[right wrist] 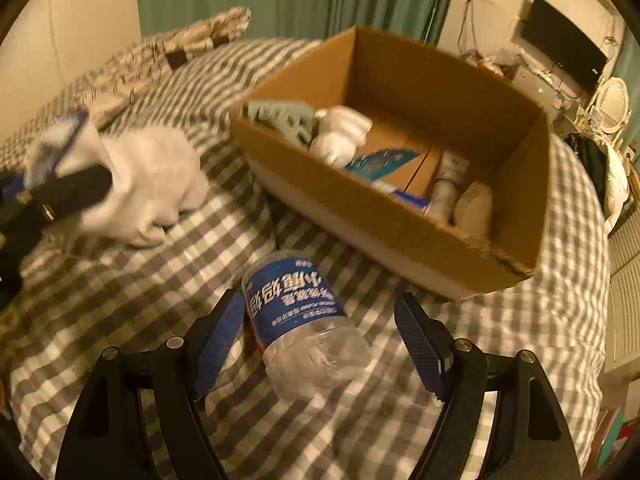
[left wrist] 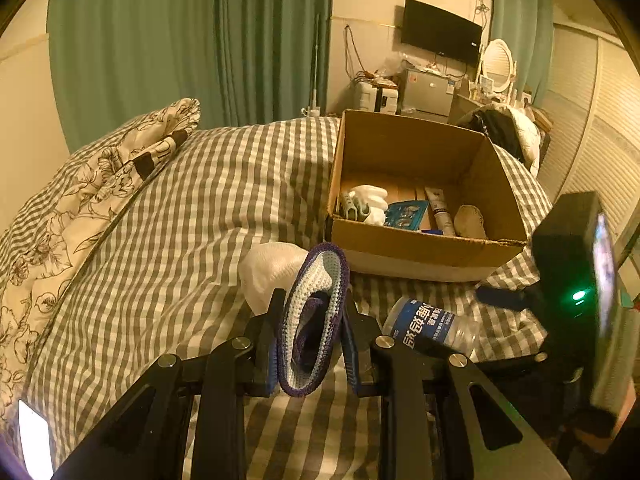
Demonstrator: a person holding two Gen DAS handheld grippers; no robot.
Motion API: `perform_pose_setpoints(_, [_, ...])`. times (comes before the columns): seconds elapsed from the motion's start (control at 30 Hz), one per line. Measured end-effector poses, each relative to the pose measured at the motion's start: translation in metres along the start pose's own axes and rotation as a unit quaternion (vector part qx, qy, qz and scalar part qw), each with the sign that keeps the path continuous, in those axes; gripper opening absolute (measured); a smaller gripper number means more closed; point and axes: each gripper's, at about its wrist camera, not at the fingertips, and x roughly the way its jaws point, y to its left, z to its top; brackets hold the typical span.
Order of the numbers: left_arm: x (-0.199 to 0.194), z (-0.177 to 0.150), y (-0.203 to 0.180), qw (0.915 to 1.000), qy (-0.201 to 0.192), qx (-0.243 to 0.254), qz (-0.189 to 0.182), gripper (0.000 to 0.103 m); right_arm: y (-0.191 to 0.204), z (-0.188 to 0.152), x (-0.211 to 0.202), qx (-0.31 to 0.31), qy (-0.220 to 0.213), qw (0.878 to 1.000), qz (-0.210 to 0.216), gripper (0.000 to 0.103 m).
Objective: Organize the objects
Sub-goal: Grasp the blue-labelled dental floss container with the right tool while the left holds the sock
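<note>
My left gripper (left wrist: 314,312) is shut on a crocheted pouch (left wrist: 314,320), purple-edged with a pale blue middle, held just above the checked bed. A white glove (left wrist: 272,272) lies right behind it. In the right wrist view my right gripper (right wrist: 320,332) stands open over a clear plastic bottle (right wrist: 304,320) with a blue label, lying on its side between the fingers; the pads do not press on it. The same bottle (left wrist: 430,328) shows to the right of my left gripper. An open cardboard box (right wrist: 400,240) sits beyond, holding a white glove, a grey item, a blue packet and a tube.
The grey-and-white checked bedcover (left wrist: 200,220) carries everything. A floral pillow (left wrist: 100,184) lies at the far left. The right gripper's body (left wrist: 572,280) stands at the right of the left wrist view. Green curtains, a wall TV and a cluttered desk are behind the bed.
</note>
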Motion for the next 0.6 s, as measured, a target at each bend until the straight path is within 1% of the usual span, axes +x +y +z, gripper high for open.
perform_pose_setpoints(0.17, [0.002,-0.001,0.002,0.9999,0.001,-0.004,-0.01,0.025,-0.002,-0.002,0.024,0.008,0.038,0.999,0.022,0.077])
perform_pose_setpoints(0.3, [0.001,-0.003,0.004,0.9999,0.002,-0.009,-0.014,0.025,0.001,-0.005,0.042,0.008,0.07,0.997,0.019,0.077])
perform_pose_setpoints(0.47, [-0.004,-0.007,0.003,0.9999,0.005,-0.005,-0.012,0.025,0.002,-0.008,0.048,0.008,0.084,0.996,0.016,0.077])
perform_pose_setpoints(0.6, [-0.01,-0.01,0.001,0.9999,0.005,-0.002,-0.012,0.025,0.009,-0.013,0.045,-0.004,0.086,0.996,0.002,0.075])
